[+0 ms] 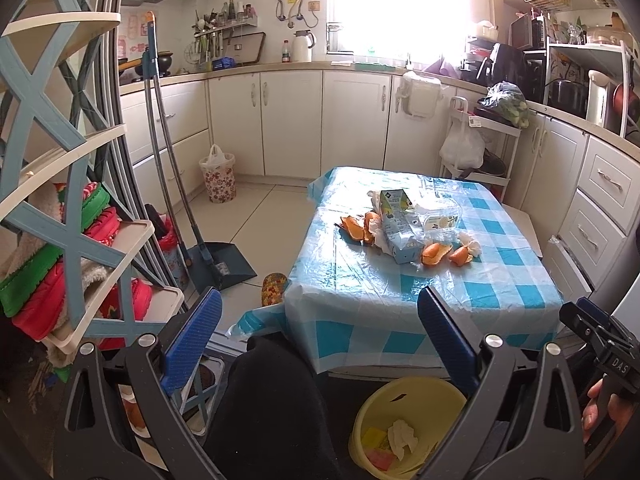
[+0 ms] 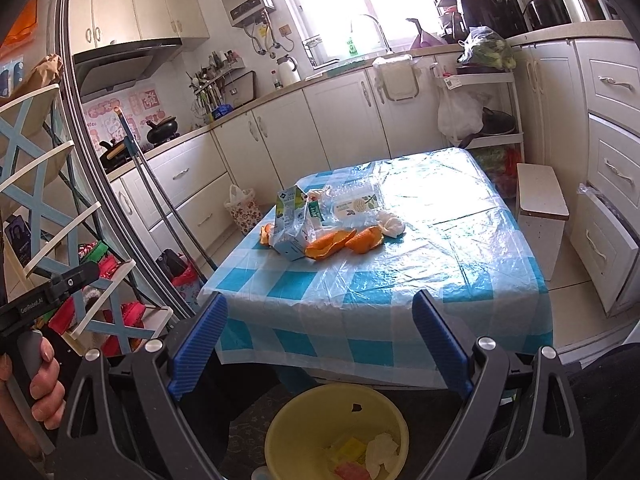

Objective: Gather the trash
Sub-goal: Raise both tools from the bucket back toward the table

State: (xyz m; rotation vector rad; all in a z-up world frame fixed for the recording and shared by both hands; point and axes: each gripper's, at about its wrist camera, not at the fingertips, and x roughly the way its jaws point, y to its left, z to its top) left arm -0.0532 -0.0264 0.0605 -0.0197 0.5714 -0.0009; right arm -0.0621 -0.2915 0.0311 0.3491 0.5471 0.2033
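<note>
Both tools hang back from the table, the left gripper (image 1: 320,312) and the right gripper (image 2: 320,316) each with blue fingers spread wide and nothing between them. The trash sits in a heap mid-table on the blue checked cloth (image 2: 360,280): a carton (image 2: 292,224) lying against a clear plastic bottle (image 2: 356,204), orange peel (image 2: 332,242) at its side, a crumpled tissue (image 2: 394,224) just beyond. Down on the floor at the near edge, the yellow bin (image 2: 296,412) already holds tissue and some coloured scraps.
</note>
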